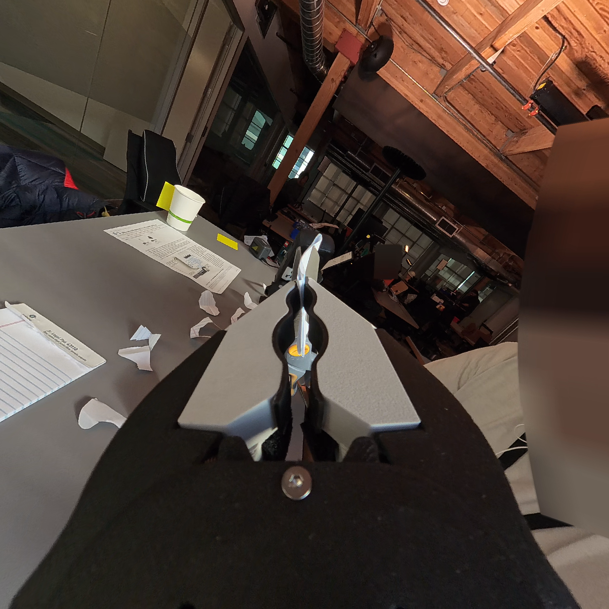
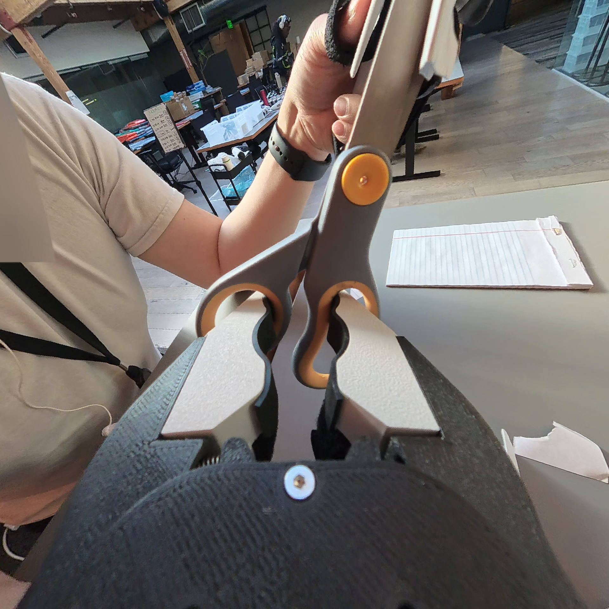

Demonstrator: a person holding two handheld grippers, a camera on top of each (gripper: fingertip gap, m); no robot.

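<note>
- Left wrist view: the left gripper [image 1: 301, 290] has its jaws drawn nearly together, pinching a strip of white lined paper [image 1: 308, 260] that stands edge-on between them and rises past the tips.
- Behind the strip, seen through the gap, sit the orange pivot and grey body of the scissors [image 1: 296, 357]; blades are mostly hidden.
- A white paper cup [image 1: 184, 207] with a green band stands on the grey table [image 1: 82, 260]; its contents cannot be seen.
- A printed sheet [image 1: 174, 253], a lined legal pad [image 1: 36, 359] cut off at the left edge, and torn paper scraps [image 1: 138, 352] lie on the table. Writing is present on sheet and pad.
- Right wrist view: the right gripper [image 2: 301, 316] stands partly open, each finger threaded through one orange-lined handle loop of the scissors [image 2: 346, 237].
- The blades run off the top edge, against paper [image 2: 438, 36] there.
- A person's hand [image 2: 316, 95], wearing a black wristband, grips the other gripper's handle above.
- The legal pad [image 2: 478, 253] lies on the table [image 2: 461, 362] to the right; a scrap [image 2: 560, 454] is cut off at the edge.
</note>
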